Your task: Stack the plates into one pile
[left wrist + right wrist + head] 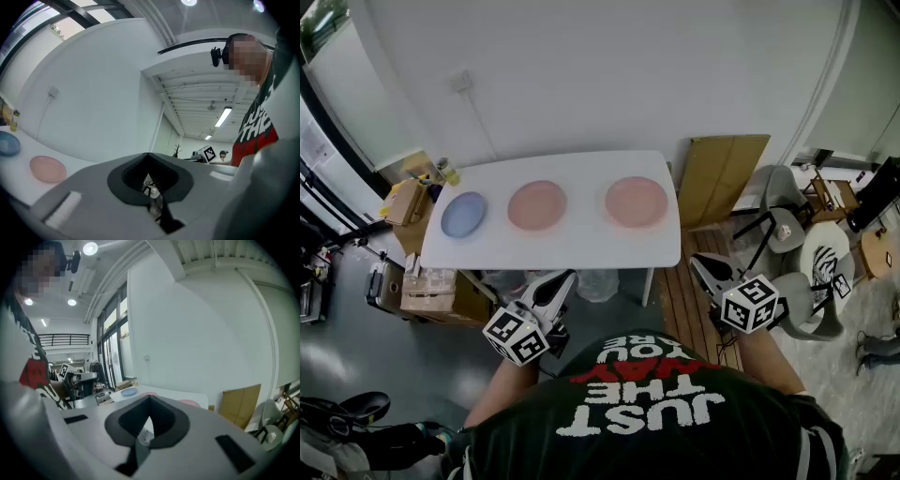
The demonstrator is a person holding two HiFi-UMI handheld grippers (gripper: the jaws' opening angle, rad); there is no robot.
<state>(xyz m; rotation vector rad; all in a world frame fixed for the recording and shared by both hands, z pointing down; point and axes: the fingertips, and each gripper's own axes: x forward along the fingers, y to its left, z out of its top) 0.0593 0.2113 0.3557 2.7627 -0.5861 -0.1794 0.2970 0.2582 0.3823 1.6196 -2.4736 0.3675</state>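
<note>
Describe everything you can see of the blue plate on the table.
The blue plate is round, pale blue and shallow, with a low raised rim and a smooth, plain surface; whether it is plastic or ceramic cannot be told. It lies flat and right side up near the left end of the white table, first in a row of three. It sits clear of the nearest pink plate, with bare tabletop between them. Nothing rests on it, and only the table touches it.

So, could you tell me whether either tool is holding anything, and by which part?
Nothing is held: the left tool and right tool are both shut and empty, well short of the table.
</note>
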